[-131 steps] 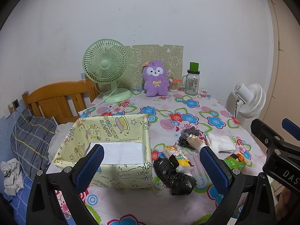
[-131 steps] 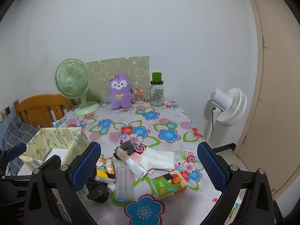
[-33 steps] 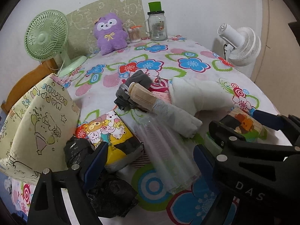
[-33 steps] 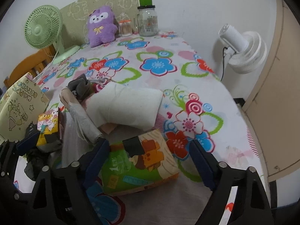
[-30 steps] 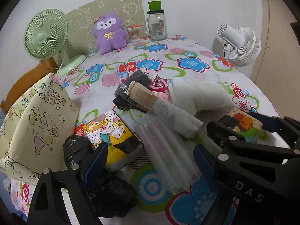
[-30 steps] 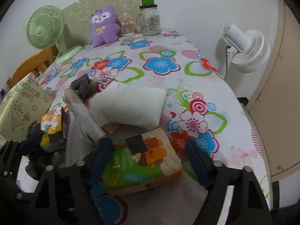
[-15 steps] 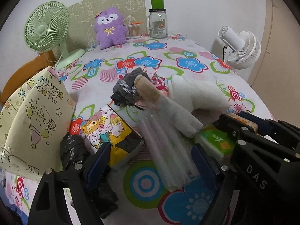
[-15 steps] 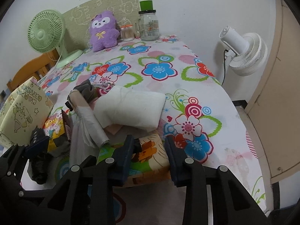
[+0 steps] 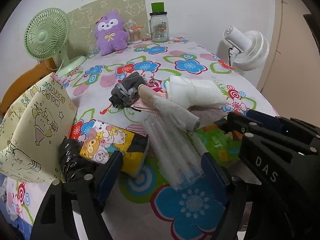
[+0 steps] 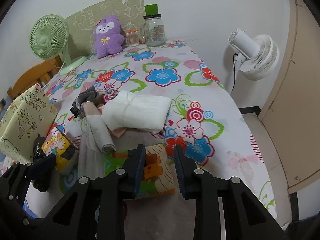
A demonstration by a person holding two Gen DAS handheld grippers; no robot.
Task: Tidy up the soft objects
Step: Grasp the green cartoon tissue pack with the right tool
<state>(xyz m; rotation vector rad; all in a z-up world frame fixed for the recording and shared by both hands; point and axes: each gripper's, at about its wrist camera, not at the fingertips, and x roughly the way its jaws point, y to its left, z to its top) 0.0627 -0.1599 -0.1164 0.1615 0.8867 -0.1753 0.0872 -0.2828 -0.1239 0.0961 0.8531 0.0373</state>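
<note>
A green and orange tissue pack (image 10: pixel 155 167) lies near the table's front edge. My right gripper (image 10: pixel 158 164) has it pinched between its blue pads, and the jaws are still closing. My left gripper (image 9: pixel 160 172) hovers low beside it, its jaws wide but closing. The end of a clear plastic pack (image 9: pixel 176 150) lies between them, untouched. A yellow cartoon tissue pack (image 9: pixel 112 140) and a black plastic bag (image 9: pixel 70 158) sit by the left finger. Farther back lie a rolled grey cloth (image 9: pixel 172 110), a folded white cloth (image 9: pixel 196 94) and a dark grey sock bundle (image 9: pixel 126 92).
A yellow fabric box (image 9: pixel 36 124) stands at the left edge of the floral table (image 10: pixel 164 76). At the back are a green fan (image 9: pixel 46 34), a purple plush (image 9: pixel 111 33) and a glass jar (image 9: pixel 159 28). A white fan (image 10: pixel 254 56) stands off the table's right side.
The right jaws went from wide apart around the green pack to shut on it. The left gripper drew back a little and its jaws narrowed slightly.
</note>
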